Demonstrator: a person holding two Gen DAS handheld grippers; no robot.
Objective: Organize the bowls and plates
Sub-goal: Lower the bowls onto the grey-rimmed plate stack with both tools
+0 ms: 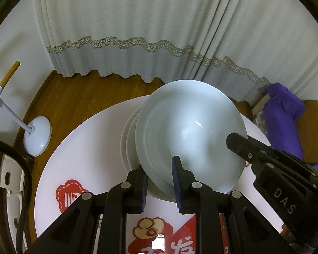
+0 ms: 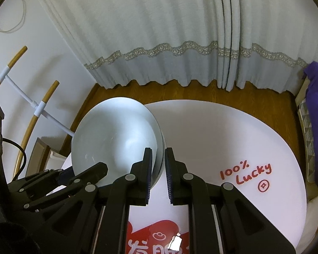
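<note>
White round table (image 2: 222, 131) | L gripper (image 1: 160, 182) + R gripper (image 2: 158, 173) both clamped on bowl (image 1: 190, 131) rim, opp. sides

bowl (image 1: 190, 131): white, tilted, lifted | plates (image 1: 129, 139): white stack, table ctr

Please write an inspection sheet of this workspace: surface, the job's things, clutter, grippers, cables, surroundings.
Surface: round white table with red sticker prints and the words "100% Lucky".
Job's things: white bowl, tilted and gripped at its rim on two sides, above a stack of white plates.
Clutter: nothing seen on the table.
Grippers: left gripper shut on the bowl rim at the near edge; right gripper shut on the rim at the other side.
Cables: black cable at the left edge; thin black cord hanging down the curtain.
Surroundings: pale curtain with lace band, wooden floor, white stand with a round base, purple cloth at the right.
</note>
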